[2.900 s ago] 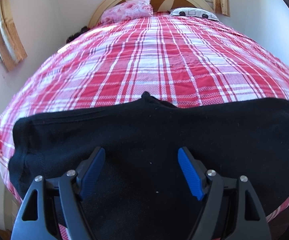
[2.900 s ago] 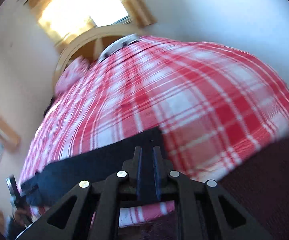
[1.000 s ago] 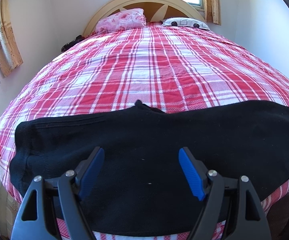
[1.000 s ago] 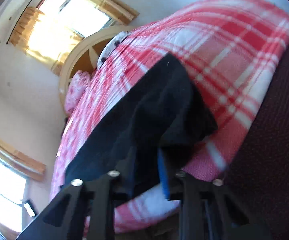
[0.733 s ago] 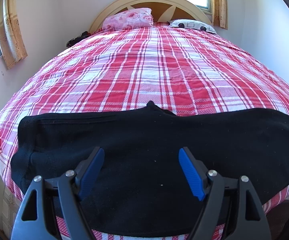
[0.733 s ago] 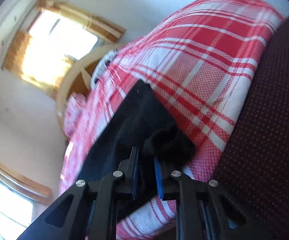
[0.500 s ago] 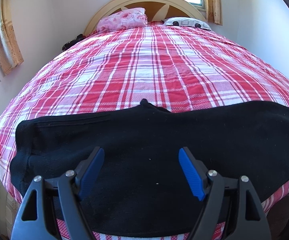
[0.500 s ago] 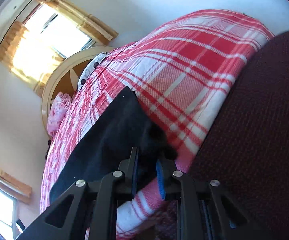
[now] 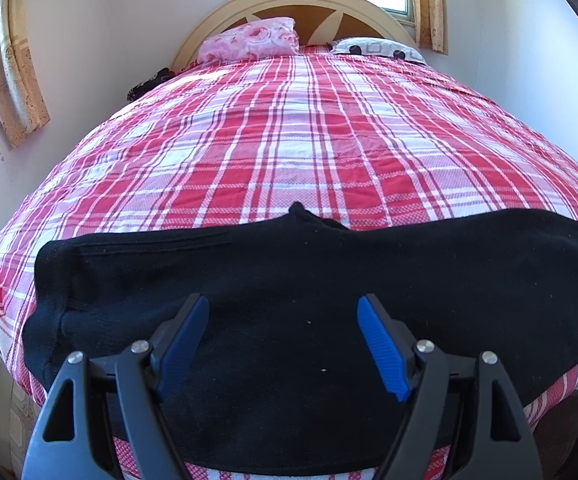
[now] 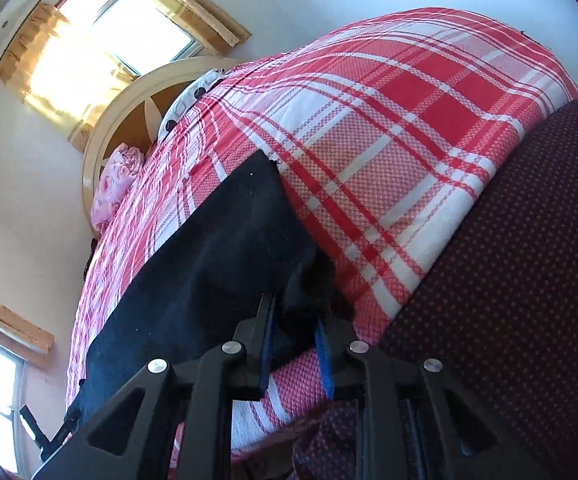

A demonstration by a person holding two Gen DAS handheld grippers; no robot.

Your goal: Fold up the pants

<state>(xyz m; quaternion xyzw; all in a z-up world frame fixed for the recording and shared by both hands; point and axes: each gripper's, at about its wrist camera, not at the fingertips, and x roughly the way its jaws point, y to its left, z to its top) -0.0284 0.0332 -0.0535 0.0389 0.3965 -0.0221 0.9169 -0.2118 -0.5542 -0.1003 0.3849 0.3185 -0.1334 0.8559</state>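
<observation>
Black pants (image 9: 289, 272) lie flat across the near end of the bed, waistband at the left and legs running off to the right. My left gripper (image 9: 283, 316) hovers over the middle of them, wide open, its blue pads (image 9: 381, 344) clear of the cloth. In the right wrist view the pants (image 10: 209, 272) stretch away to the left. Their leg end is bunched between the pads of my right gripper (image 10: 295, 328) at the bed's corner. Those jaws are narrow and easing open slightly, and the cloth still fills the gap.
The bed wears a red and white plaid cover (image 9: 289, 140) with a pink pillow (image 9: 249, 42) and a white patterned pillow (image 9: 377, 46) by the curved headboard (image 9: 217, 20). A dark dotted carpet (image 10: 509, 280) lies beside the bed's right edge. Curtained windows flank the walls.
The right gripper has swung and shifted a little at the bed's corner, keeping the bunched leg end between its pads. The left gripper and the rest of the pants have stayed put.
</observation>
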